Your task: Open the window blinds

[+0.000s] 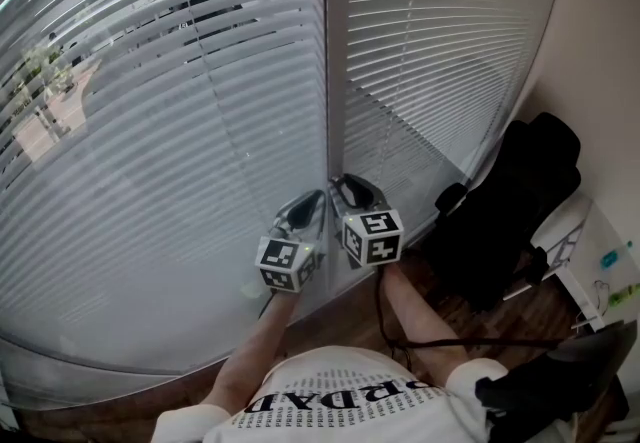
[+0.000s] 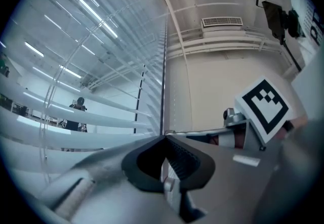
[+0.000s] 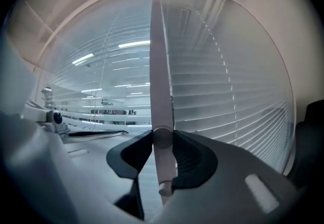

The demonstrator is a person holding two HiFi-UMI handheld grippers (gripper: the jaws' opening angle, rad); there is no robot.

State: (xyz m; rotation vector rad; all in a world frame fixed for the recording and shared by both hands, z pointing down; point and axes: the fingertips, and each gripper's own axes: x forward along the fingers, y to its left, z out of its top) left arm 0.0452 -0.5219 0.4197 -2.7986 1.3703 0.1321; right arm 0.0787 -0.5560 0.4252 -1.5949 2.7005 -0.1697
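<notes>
Two white slatted blinds cover the window, a left one (image 1: 150,131) and a right one (image 1: 440,51), with a grey upright frame (image 1: 335,81) between them. The left slats are tilted enough that the outdoors shows through. In the right gripper view a pale tilt wand (image 3: 161,91) hangs straight down, and my right gripper (image 3: 162,137) is shut on its lower end. In the head view, the right gripper (image 1: 350,189) sits just right of the frame. The left gripper (image 1: 305,211) is beside it; its tips (image 2: 164,137) meet, with nothing seen between them.
A black chair with dark cloth over it (image 1: 510,201) stands close on the right, by a white desk edge (image 1: 590,251). A black cable (image 1: 400,331) runs over the wooden floor below the grippers. A pull cord (image 1: 215,91) hangs in front of the left blind.
</notes>
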